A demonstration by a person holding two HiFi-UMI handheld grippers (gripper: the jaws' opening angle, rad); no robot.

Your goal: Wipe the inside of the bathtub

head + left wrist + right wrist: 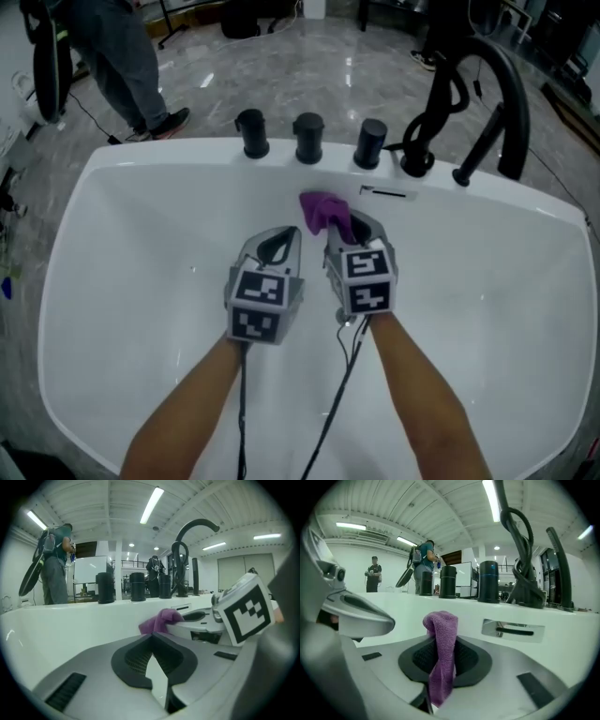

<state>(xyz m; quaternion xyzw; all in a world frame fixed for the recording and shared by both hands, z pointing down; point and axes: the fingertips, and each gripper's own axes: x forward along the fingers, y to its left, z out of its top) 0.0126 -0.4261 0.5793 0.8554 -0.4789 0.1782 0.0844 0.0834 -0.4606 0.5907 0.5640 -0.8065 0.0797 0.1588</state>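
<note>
The white bathtub [122,225] fills the head view, and both grippers hang inside it near the far wall. My right gripper [352,225] is shut on a purple cloth [323,211], which bunches out past its tips close to the tub wall. In the right gripper view the cloth [443,634] hangs down between the dark pads [466,660]. My left gripper [278,236] sits just left of the right one, shut with nothing in it. In the left gripper view its tips [151,641] meet, and the cloth [159,620] shows beyond them.
Three black knobs [308,137] stand on the far rim, with a black curved spout [497,94] and a hand-shower hose [436,112] to their right. A chrome overflow plate [386,193] sits on the wall beside the cloth. A person [122,66] stands beyond the tub's far left corner.
</note>
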